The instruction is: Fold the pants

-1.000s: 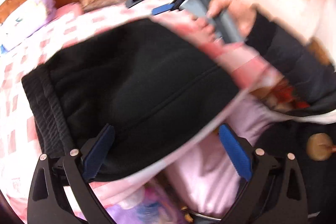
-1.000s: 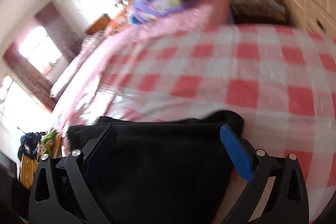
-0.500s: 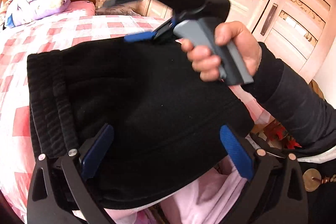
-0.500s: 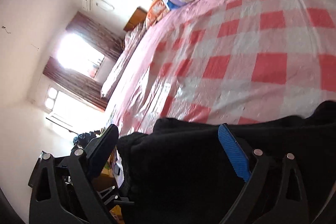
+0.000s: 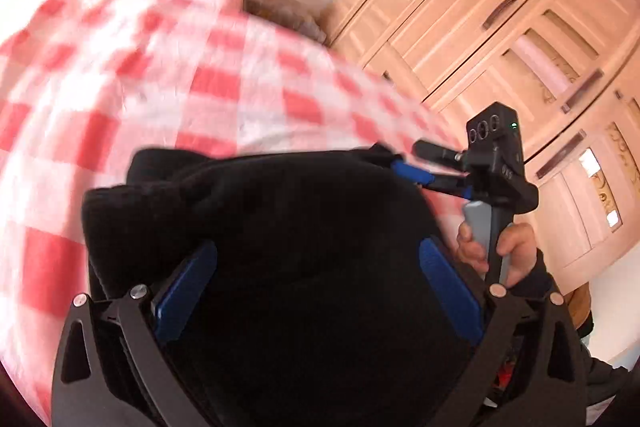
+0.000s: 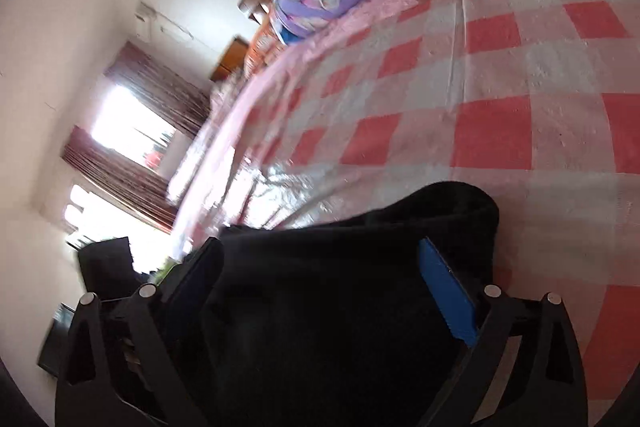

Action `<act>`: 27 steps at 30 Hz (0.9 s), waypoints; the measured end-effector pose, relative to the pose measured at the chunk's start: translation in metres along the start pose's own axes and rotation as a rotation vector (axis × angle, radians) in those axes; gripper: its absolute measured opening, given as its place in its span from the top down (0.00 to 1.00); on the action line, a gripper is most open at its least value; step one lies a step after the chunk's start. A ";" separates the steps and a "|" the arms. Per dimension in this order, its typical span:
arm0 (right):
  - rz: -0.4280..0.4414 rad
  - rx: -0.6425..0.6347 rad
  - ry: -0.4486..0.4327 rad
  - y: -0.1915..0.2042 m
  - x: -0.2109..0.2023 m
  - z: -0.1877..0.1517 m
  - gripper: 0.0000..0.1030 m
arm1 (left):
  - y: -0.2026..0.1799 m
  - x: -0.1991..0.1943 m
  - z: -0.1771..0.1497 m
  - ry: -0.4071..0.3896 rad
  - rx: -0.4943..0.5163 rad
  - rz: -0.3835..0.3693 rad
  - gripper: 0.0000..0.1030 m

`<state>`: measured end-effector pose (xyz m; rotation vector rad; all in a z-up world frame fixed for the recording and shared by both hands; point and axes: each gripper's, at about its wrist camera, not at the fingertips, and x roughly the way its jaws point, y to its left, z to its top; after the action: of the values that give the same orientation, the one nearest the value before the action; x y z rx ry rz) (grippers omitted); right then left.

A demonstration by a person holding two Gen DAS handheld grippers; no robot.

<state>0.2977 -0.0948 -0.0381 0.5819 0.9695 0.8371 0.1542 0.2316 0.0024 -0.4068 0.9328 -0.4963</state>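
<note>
The black pants lie bunched on the checked bed cover. A moment ago the left gripper looked down at them; now it tips up. Both it and the right gripper are wide apart around the cloth, so the fold looks nearly done.

Black fleece pants, bunched into a thick folded bundle, near edge of the pink-checked bed. Fabric rumpled, far edge lumpy. Same dark mass fills the near foreground in the right wrist view.
</note>
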 end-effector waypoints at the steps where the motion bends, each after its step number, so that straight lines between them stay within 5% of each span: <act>1: 0.039 0.059 -0.032 -0.005 -0.008 0.001 0.09 | 0.004 -0.003 0.000 -0.018 -0.019 -0.026 0.02; 5: -0.045 -0.001 -0.154 0.015 -0.037 -0.002 0.05 | 0.011 -0.011 -0.006 -0.046 -0.016 -0.047 0.02; 9: 0.023 -0.020 0.042 0.031 0.001 -0.012 0.04 | 0.013 -0.009 -0.007 -0.058 -0.018 -0.038 0.02; 11: -0.121 -0.079 0.118 0.031 0.030 -0.010 0.05 | 0.011 -0.009 -0.007 -0.060 -0.016 -0.032 0.02; 17: -0.131 -0.030 -0.022 0.048 0.028 0.011 0.04 | 0.004 -0.009 -0.012 -0.073 0.040 0.010 0.02; 20: -0.017 -0.027 0.077 0.061 0.039 -0.002 0.04 | 0.006 -0.010 -0.014 -0.087 0.032 0.002 0.02; 23: -0.122 -0.105 0.159 0.068 0.072 -0.014 0.04 | 0.008 -0.009 -0.013 -0.094 0.017 -0.007 0.02; 27: -0.239 -0.059 -0.012 0.059 0.066 0.013 0.04 | 0.007 -0.009 -0.014 -0.094 0.034 -0.003 0.02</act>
<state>0.3090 -0.0079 -0.0192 0.4099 0.9779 0.6457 0.1390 0.2409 -0.0028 -0.3978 0.8326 -0.4912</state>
